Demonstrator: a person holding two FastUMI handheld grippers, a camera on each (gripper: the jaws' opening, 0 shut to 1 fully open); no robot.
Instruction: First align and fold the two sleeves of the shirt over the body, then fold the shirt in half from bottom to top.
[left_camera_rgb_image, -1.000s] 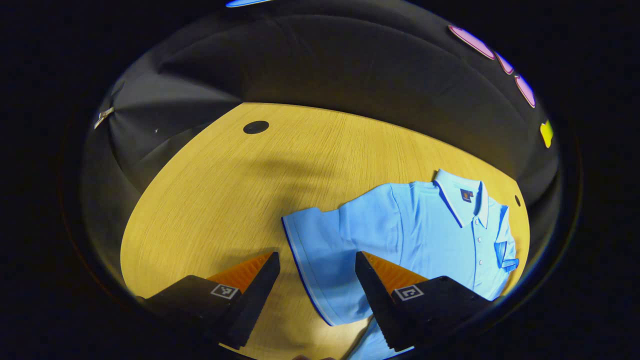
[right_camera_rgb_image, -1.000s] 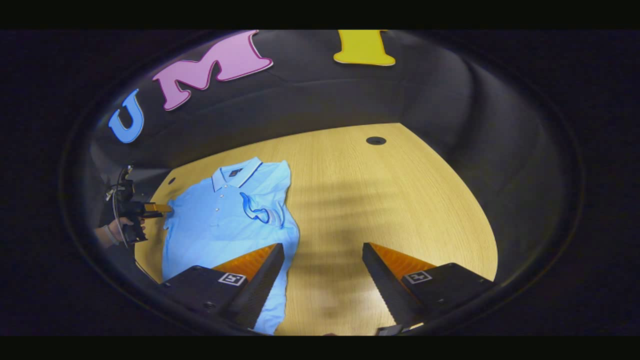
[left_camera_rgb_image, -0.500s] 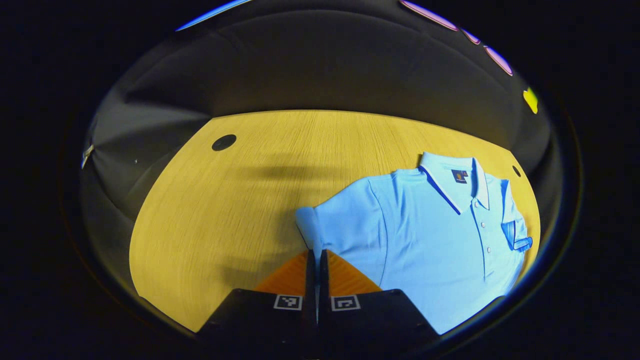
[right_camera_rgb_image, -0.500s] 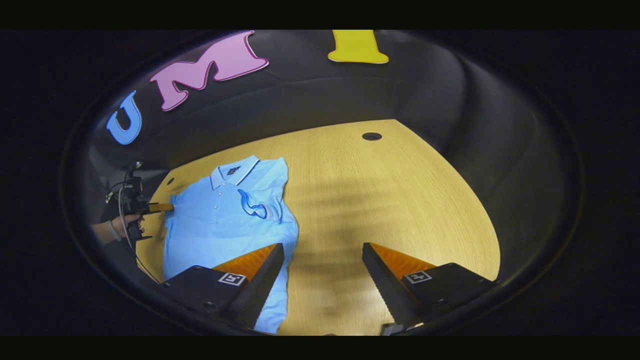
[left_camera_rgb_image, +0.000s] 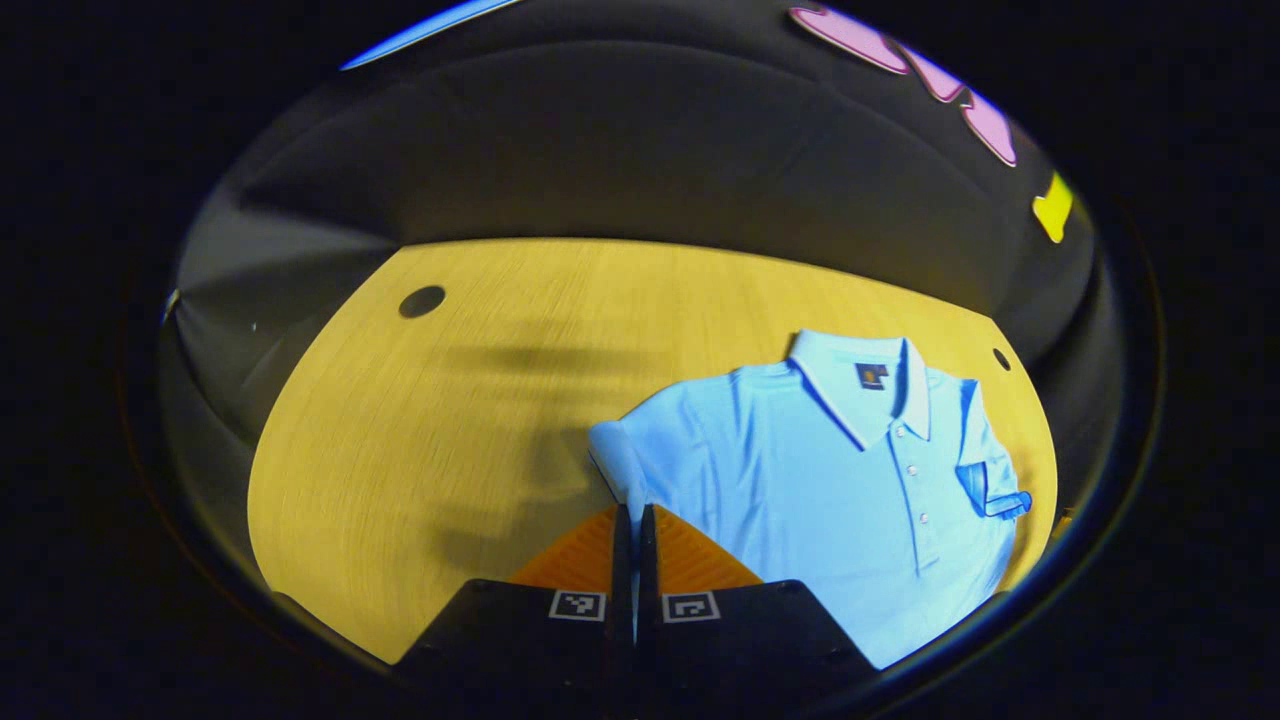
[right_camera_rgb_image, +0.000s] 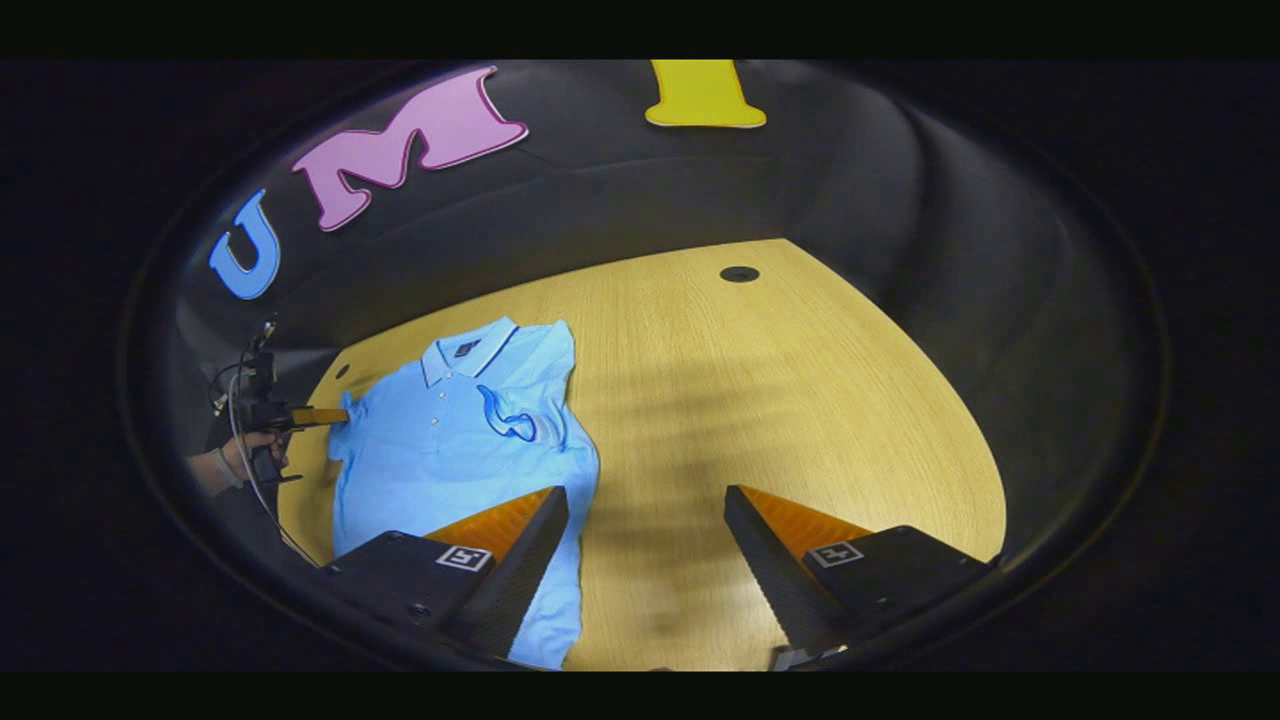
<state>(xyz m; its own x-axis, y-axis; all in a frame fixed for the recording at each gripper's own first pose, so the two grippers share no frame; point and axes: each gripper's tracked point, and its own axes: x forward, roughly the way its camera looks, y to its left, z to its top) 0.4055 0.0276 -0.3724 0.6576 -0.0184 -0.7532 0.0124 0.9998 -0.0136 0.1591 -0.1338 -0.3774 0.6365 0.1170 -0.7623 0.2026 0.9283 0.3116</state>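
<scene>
Shirt (left_camera_rgb_image: 800, 470) sleeve pinched by left gripper (left_camera_rgb_image: 630, 515); woodgrain table (left_camera_rgb_image: 400, 450).

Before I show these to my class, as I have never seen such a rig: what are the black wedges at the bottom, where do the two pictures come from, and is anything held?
The wedges are the fingers of two hand-held grippers; a person holds one in each hand, and a fisheye camera rides on each, looking along its own fingers. On the wooden table lies a light blue polo shirt, collar away from the cameras.

In the left gripper view, the left gripper has its fingers closed together at the edge of one sleeve, pinching it. The right gripper view shows that same gripper far off at the left, with the hand that holds it.

The right gripper is open and holds nothing. The other sleeve already lies folded over the shirt's front.
</scene>
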